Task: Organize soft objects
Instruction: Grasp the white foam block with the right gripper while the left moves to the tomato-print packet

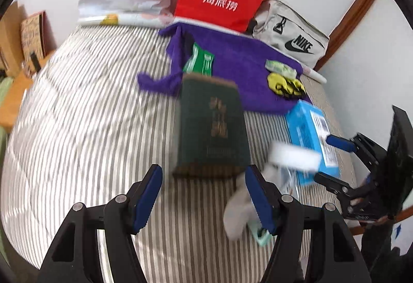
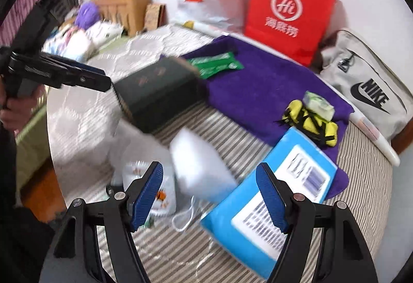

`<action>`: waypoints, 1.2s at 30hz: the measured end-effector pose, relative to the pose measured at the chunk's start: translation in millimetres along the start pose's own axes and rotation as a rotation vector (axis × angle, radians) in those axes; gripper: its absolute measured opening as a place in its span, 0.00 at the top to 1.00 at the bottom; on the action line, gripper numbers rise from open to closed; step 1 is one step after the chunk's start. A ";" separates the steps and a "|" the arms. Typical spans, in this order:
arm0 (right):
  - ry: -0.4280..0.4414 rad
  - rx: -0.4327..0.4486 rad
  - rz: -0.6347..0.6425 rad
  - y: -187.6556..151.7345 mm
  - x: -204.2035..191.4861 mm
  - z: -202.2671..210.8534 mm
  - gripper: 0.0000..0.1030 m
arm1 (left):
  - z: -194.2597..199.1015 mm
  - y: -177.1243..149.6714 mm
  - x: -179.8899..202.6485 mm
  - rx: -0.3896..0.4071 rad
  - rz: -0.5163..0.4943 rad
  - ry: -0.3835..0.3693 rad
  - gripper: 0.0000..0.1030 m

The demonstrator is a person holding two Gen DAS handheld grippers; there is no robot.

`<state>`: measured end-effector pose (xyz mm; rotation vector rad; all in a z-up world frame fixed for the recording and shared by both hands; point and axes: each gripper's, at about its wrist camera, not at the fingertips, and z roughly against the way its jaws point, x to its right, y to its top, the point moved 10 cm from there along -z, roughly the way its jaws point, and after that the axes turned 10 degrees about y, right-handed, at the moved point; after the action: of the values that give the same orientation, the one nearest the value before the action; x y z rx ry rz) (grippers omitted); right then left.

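Jaws of both grippers are held open and empty beside the green book (image 1: 210, 125), where a limp, light white sock (image 1: 238, 205) is best pinched mid-length.

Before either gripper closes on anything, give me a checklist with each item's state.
1. Left gripper open and empty: ok.
2. Right gripper open and empty: ok.
3. Dark green book ahead of the left gripper, hard rather than soft: not ok as a target.
4. White soft object sharp enough to aim at: not ok, blurred.
5. Purple towel free to lift: not ok, green packet and yellow item lie on it.
6. Blue box clear of the towel: cannot tell.
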<state>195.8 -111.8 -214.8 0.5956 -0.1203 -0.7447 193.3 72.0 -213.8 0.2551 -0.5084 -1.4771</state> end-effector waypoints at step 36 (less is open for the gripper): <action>-0.104 0.210 -0.349 -102.9 -0.4 77.7 0.61 | 3.6 -66.7 121.9 0.097 -0.276 -0.145 0.37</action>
<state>109.7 -207.4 -206.9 0.7889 -0.1947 -1.1106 134.6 -53.8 -221.1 0.3052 -0.6840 -1.7499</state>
